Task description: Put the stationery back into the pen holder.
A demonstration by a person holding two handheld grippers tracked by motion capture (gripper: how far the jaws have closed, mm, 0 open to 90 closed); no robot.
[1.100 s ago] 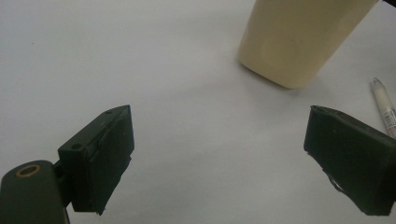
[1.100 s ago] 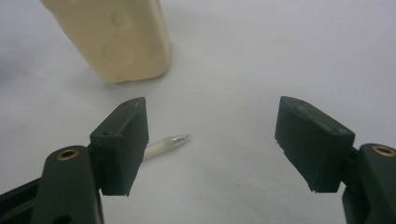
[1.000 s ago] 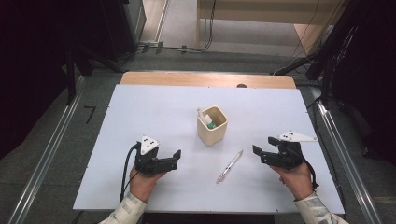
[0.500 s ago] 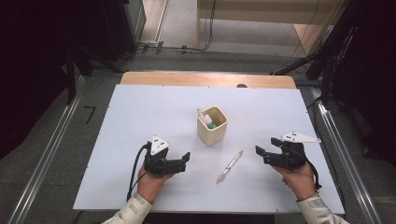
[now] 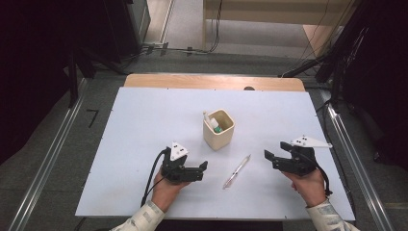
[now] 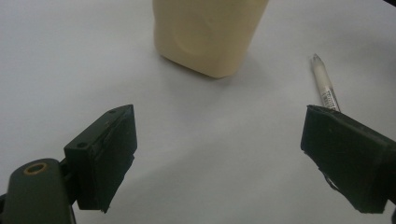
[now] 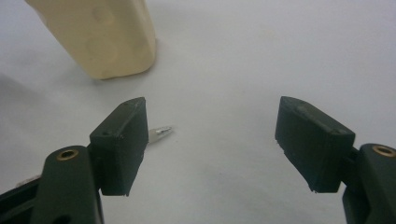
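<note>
A cream square cup (image 5: 219,129) stands mid-table with a white pen and a green-tipped item inside. A clear pen (image 5: 237,171) lies flat on the white mat (image 5: 144,120), in front of the cup and to its right. My left gripper (image 5: 204,168) rests low, left of the pen, jaws wide apart and pointing right. In the left gripper view (image 6: 219,154) the cup (image 6: 210,32) stands ahead and the pen (image 6: 324,84) runs up past the right jaw. My right gripper (image 5: 267,158) is open, right of the pen. Its own view (image 7: 210,149) shows the pen tip (image 7: 161,131) beside the left jaw.
The white mat covers a wooden table whose bare far edge (image 5: 211,81) shows beyond it. Metal rails (image 5: 48,159) run along both sides on the floor. Dark equipment and cables (image 5: 159,48) sit behind the table.
My left gripper has slid right toward the pen and turned slightly. The right gripper has hardly moved. Cup and pen stay where they were.
</note>
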